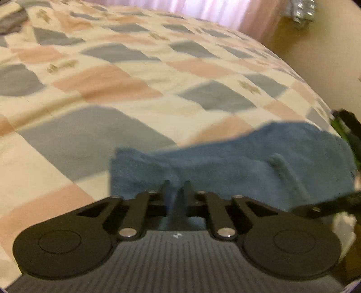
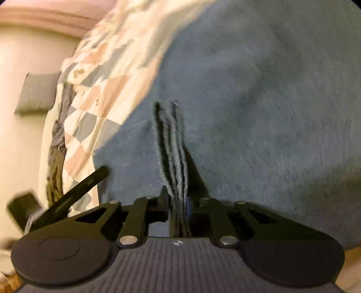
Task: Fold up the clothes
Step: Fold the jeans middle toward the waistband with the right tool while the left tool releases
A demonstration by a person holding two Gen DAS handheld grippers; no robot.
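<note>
From my left wrist view, my left gripper had its jaws clenched on a pinch of the blue towel, which bunched up between the two fingers. The towel lay spread toward the right across the bed, over a checked bedspread of grey, pink and cream squares. At the right edge of that view, part of my right gripper showed as a dark, blurred shape touching the towel's far end. A pink curtain hung behind the bed.

From my right wrist view, my right gripper also had its jaws clenched on the towel, with a gathered fold running up from between the fingers. The blue cloth filled most of that view. To the left, the bedspread draped over the bed's edge, and a dark piece of my left gripper showed low beside it.
</note>
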